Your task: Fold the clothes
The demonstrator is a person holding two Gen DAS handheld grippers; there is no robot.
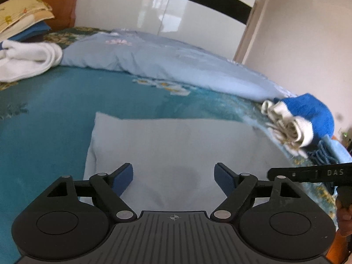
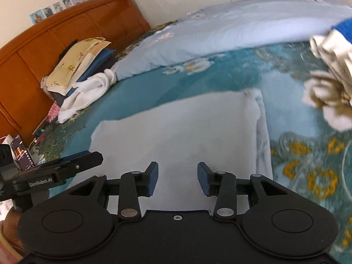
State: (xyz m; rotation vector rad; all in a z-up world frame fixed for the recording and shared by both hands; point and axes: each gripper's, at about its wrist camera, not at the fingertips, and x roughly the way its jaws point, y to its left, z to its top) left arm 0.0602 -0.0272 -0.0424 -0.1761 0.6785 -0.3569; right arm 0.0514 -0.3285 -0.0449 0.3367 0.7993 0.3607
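Both the left gripper (image 1: 173, 177) and right gripper (image 2: 177, 179) are hovering, jaws apart and empty, over the pale cloth (image 1: 176, 145) lying flat near the bed's (image 1: 55, 101) front edge, likely light and limp, best pinched at its near corners.

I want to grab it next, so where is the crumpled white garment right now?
The white garment lies at the left of both views on the teal bedspread, beside the stack of folded clothes by the wooden headboard.

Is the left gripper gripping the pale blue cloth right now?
No: the left gripper is open, jaws spread wide above the pale blue cloth, pinching nothing.
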